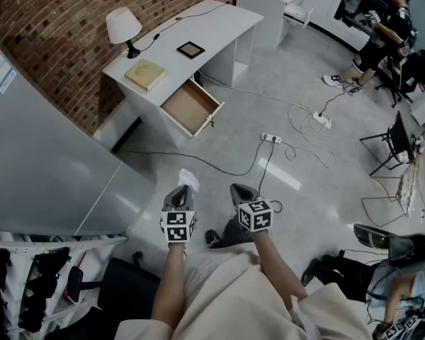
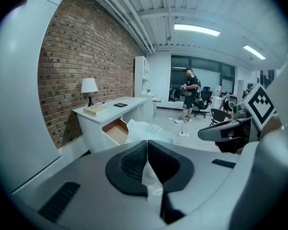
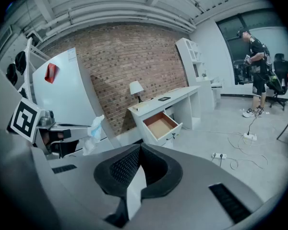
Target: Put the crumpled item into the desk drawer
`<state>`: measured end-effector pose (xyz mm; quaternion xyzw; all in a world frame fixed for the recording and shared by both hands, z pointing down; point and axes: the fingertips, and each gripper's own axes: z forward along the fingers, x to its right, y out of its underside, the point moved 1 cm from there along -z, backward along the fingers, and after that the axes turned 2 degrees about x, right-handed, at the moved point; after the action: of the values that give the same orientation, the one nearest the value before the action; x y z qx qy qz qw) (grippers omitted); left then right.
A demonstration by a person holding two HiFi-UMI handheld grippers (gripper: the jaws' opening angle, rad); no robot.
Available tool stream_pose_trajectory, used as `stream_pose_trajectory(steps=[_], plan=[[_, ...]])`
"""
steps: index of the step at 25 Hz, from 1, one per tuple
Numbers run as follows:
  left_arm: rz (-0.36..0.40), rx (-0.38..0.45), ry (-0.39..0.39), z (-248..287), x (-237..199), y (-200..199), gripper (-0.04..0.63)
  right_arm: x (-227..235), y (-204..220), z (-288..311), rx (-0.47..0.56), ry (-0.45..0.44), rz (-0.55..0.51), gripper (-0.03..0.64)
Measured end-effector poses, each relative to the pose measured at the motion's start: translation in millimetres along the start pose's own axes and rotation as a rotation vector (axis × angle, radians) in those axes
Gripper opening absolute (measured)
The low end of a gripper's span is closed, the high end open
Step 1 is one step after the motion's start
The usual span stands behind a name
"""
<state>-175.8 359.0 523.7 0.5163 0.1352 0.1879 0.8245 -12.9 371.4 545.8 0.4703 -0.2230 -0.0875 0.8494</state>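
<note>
At twelve o'clock the bench [image 1: 216, 20] drawer [image 1: 191, 108] hangs open; my left fingers [image 2: 129, 164] clamp the crumpled item [image 1: 188, 178] for carrying there, right fingers [image 3: 122, 169] together, empty.

A brick wall [image 1: 57, 20] meets a grey floor [image 1: 234, 126] strewn with cables [image 1: 264, 163].

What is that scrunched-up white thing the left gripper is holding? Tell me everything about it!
The crumpled item is a thin, whitish wad, partly see-through, like soft plastic or tissue, with a bluish tint on one side. It pokes out past the tip of the left gripper, whose jaws are shut on it; a strip trails back between them. Only that gripper touches it. It is up in the air, not yet at the open desk drawer.
</note>
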Motion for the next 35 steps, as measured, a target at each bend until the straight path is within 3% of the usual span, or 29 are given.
stream_pose_trajectory(steps=[10, 17, 29, 35], plan=[[-0.021, 0.018, -0.008, 1.1, -10.9, -2.1, 0.018, -6.2, -2.6, 7.3, -0.002, 0.007, -0.022, 0.025], [-0.046, 0.029, -0.011, -3.4, -19.6, 2.1, 0.018, -8.2, -14.9, 3.4, 0.091, -0.029, 0.101, 0.025], [-0.133, 0.035, -0.032, -7.9, -37.5, 13.7, 0.018, -8.7, -8.8, 6.7, 0.058, -0.010, 0.104, 0.025], [-0.136, 0.031, -0.057, 3.0, -53.5, 11.0, 0.018, -5.2, -12.4, 29.4, 0.041, -0.025, 0.099, 0.025]])
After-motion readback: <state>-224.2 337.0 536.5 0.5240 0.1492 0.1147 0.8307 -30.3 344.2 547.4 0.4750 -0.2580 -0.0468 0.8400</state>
